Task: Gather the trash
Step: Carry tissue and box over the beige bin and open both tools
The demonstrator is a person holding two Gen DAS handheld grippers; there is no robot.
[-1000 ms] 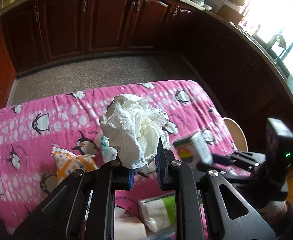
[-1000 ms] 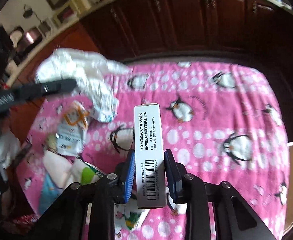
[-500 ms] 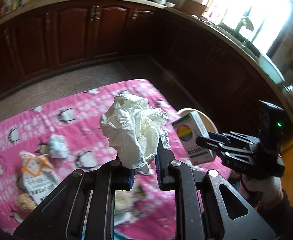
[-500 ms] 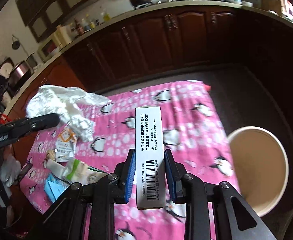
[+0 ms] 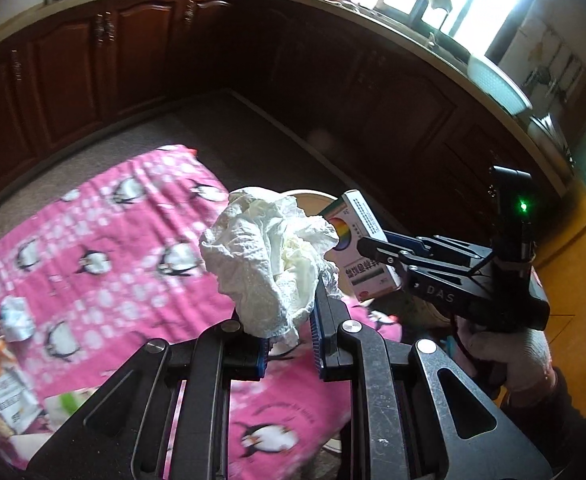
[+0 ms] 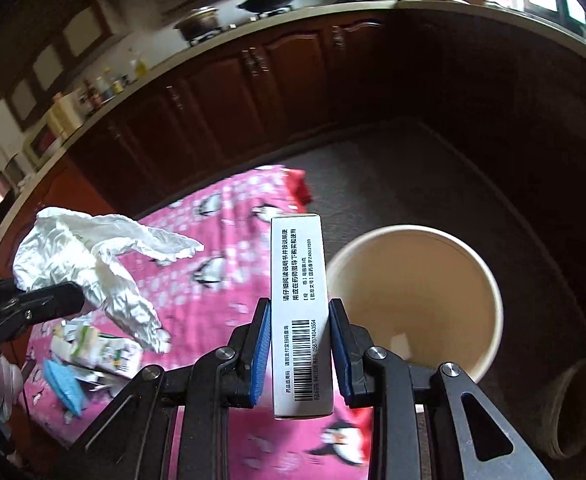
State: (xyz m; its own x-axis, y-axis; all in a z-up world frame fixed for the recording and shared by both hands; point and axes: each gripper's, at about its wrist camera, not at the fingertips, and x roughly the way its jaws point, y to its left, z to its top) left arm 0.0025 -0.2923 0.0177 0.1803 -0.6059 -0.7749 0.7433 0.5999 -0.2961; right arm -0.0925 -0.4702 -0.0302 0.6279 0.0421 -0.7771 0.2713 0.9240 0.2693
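I have the left gripper (image 5: 289, 340) clamped on a crumpled white tissue (image 5: 271, 258), its jaws nearly together with the wad bulging up and out above the blue pads. From the right wrist view that same tissue (image 6: 93, 256) hangs in loose folds off the end of the left gripper, above the near left part of the desk. My right gripper (image 6: 301, 344) grips a small white box (image 6: 300, 312) by its two long sides, jaws closed partway to the width of the box; the face towards the camera carries printed text and a barcode, and the box stands upright between the pads. In the left wrist view the box (image 5: 357, 240) shows a rainbow-coloured disc on another face. The desk is covered by a pink cloth with penguins (image 6: 221, 240). Beside the right edge of the desk, on the dark floor, stands a round cream bin (image 6: 413, 296); the box is seen against its left rim, but I cannot tell whether it is above the opening. Litter lies on the cloth: a small crumpled wad (image 5: 15, 318) and an orange-and-white packet (image 5: 3, 388) towards the left, and a green-and-white carton (image 6: 105, 352) with a blue scrap (image 6: 63, 386) just beside it.
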